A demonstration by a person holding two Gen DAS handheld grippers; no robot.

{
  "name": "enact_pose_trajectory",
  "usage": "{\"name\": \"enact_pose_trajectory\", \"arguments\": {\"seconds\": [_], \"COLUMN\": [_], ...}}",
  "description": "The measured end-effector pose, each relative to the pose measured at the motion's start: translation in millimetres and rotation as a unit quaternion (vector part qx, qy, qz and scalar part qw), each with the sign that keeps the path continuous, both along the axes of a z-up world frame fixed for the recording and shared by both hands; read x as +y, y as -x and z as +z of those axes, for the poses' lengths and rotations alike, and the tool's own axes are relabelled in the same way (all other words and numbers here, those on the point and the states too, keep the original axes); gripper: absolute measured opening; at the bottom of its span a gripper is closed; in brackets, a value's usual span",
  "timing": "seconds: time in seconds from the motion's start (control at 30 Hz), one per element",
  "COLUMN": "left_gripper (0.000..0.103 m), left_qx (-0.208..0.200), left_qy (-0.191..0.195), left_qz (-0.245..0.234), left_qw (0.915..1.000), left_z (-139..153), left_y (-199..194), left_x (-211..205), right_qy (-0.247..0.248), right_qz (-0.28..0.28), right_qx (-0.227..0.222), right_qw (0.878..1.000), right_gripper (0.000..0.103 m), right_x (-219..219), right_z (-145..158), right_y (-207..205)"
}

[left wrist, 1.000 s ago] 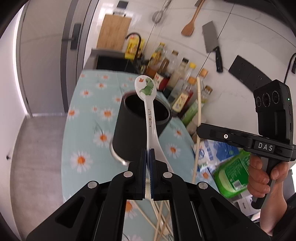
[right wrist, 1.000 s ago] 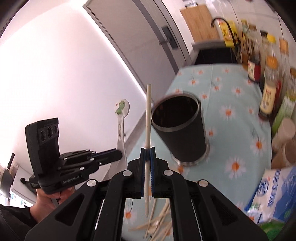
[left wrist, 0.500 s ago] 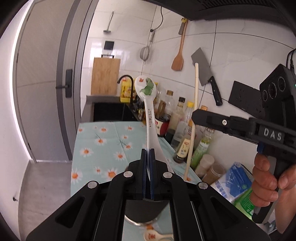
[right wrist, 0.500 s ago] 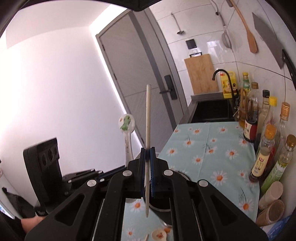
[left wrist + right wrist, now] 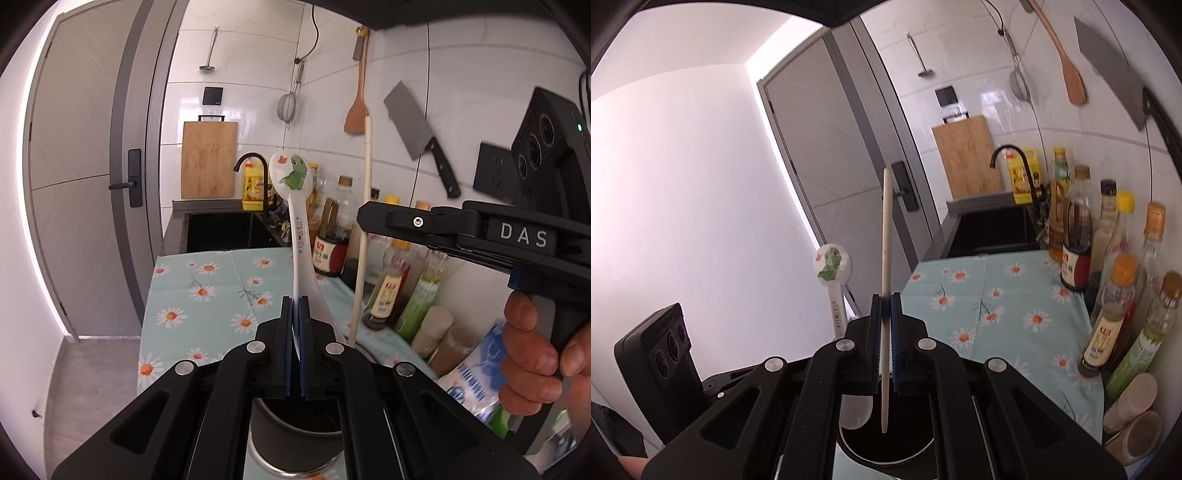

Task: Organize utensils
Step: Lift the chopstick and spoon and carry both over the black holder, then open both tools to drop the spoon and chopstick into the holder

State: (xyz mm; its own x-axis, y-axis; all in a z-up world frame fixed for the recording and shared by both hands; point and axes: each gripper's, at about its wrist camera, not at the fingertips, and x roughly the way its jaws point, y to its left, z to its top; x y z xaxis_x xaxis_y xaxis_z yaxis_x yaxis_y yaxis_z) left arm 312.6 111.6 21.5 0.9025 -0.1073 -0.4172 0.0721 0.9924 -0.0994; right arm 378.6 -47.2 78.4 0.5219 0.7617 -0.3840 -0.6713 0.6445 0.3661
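Now I see the daisy tablecloth (image 5: 207,295) on the counter, with the black holder cup (image 5: 886,443) right under both tools. My left gripper (image 5: 294,325) squeezes the white dinosaur spoon (image 5: 295,206), standing up over the cup. My right gripper (image 5: 885,332) squeezes one pale chopstick (image 5: 886,236), its tip low by the cup's mouth.
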Motion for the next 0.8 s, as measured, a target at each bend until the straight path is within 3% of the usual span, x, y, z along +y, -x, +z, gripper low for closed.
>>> {"name": "enact_pose_trajectory", "arguments": {"seconds": [0.2,0.47,0.57,0.67,0.8], "left_gripper": [0.002,0.005,0.005,0.021,0.021], "left_qx": [0.027,0.055,0.058,0.064,0.06], "left_qy": [-0.008,-0.006,-0.006,0.008,0.021], "left_qz": [-0.002,0.003,0.009,0.014,0.015], "left_qw": [0.9996,0.9985,0.9982,0.9978,0.9978], "left_z": [-21,-37,-37,-36,-30], "left_y": [-8,-12,-12,-11,-3], "left_x": [-2,-3,-1,2,5], "right_qy": [0.023,0.033,0.032,0.029,0.024], "right_qz": [-0.002,-0.006,-0.006,-0.008,-0.013], "right_qx": [0.02,0.032,0.039,0.044,0.041], "right_qw": [1.0,0.999,0.999,0.999,0.999], "right_gripper": [0.006,0.006,0.016,0.018,0.018], "right_x": [9,9,7,4,-1], "right_z": [-28,-38,-39,-37,-32], "right_y": [-3,-4,-5,-2,3]}}
